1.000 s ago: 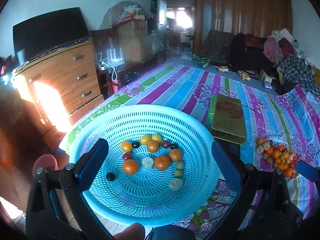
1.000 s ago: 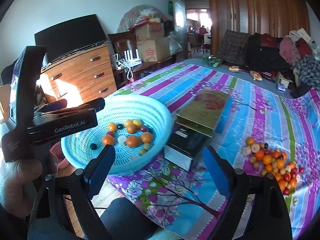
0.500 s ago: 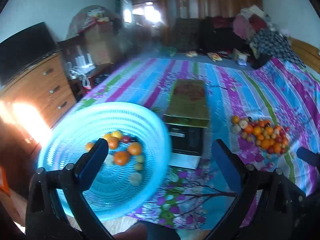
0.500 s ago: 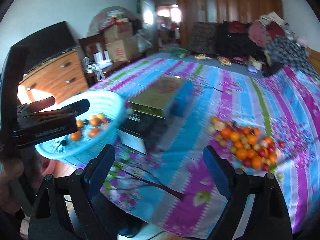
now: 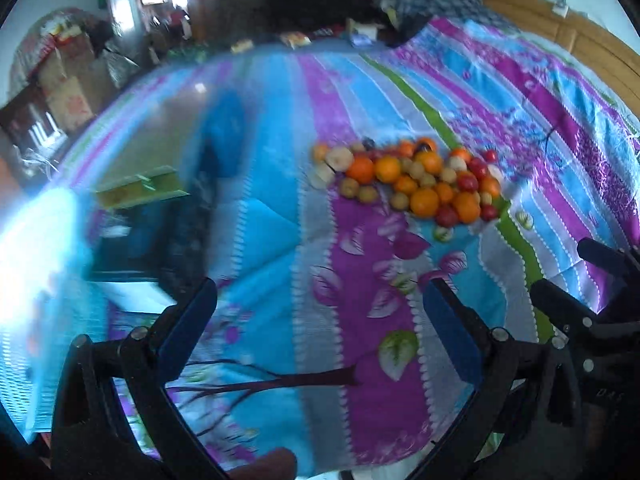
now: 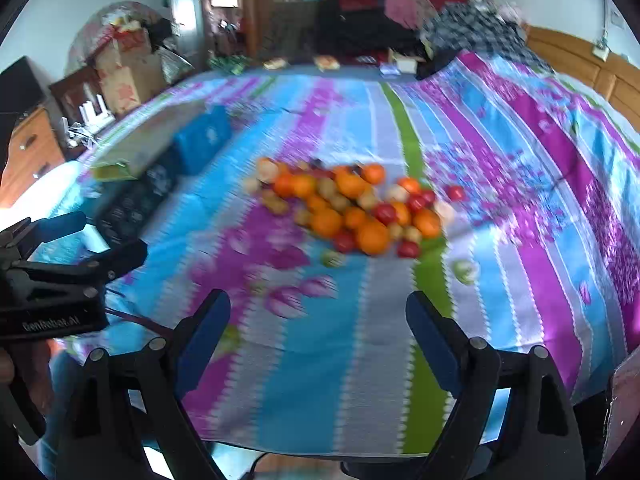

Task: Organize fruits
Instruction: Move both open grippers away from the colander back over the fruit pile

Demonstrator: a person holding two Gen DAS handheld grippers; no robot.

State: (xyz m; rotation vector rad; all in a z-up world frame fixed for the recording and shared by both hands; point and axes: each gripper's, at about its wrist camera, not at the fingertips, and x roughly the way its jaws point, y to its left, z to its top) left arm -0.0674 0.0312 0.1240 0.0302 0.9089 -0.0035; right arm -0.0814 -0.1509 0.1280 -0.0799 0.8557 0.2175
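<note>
Basket [image 5: 24,280] shows only as a pale blue blur at the far left of the left wrist view. Centre-right, the fruit pile [image 5: 416,180] lies unsorted on the striped bedspread [image 5: 360,300]. Both the left gripper [image 5: 320,320] and right gripper [image 6: 318,330] gape wide, empty. Most sorting looks undone.

Beside the fruit pile [image 5: 416,180] I count 2 stacked boxes [image 5: 136,216], 1 blue basket [image 5: 36,280] and 1 blue pouch [image 6: 202,144], while the pile holds roughly 10 oranges, others too blurred to number.
</note>
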